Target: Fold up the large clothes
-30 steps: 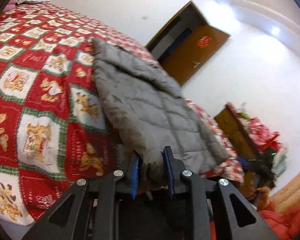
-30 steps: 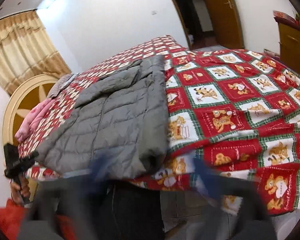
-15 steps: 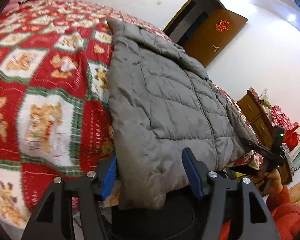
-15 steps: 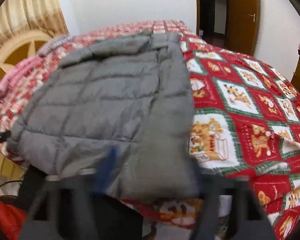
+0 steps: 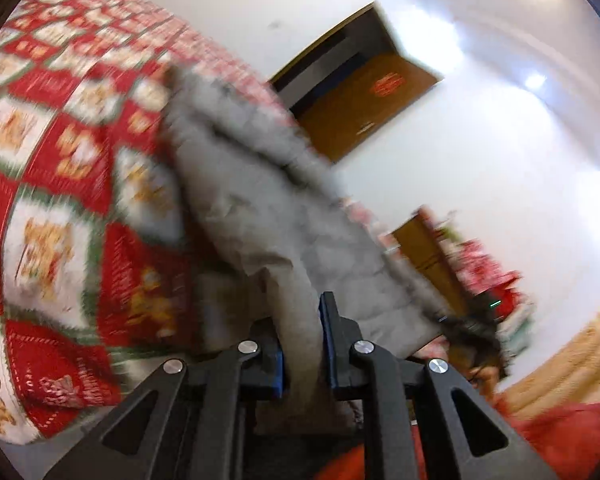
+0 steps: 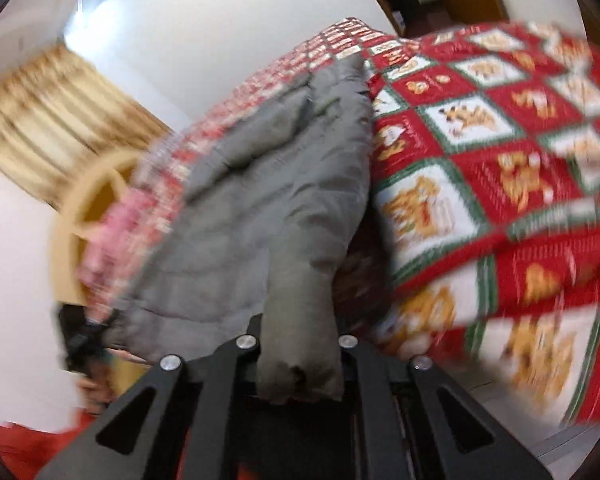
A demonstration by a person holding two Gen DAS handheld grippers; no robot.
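A grey quilted jacket (image 5: pixel 260 216) lies on the bed's red patterned bedspread (image 5: pixel 52 184), its lower edge lifted off the near edge. My left gripper (image 5: pixel 302 344) is shut on the jacket's bottom hem at one corner. My right gripper (image 6: pixel 300 344) is shut on the jacket (image 6: pixel 268 200) at the other bottom corner; a fold of grey cloth hangs out over its fingers. Both views are blurred by motion.
The bedspread (image 6: pixel 500 184) hangs over the bed's near edge. A brown door (image 5: pixel 364 108) stands open at the back wall. A wooden cabinet (image 5: pixel 428 248) with red clutter stands to the right. A round headboard (image 6: pixel 88 224), pink pillow (image 6: pixel 116 232) and tan curtain (image 6: pixel 48 120) are left.
Both grippers were open around the jacket's bottom hem half a second ago. Now both have closed on it and lifted the hem off the bed's edge.
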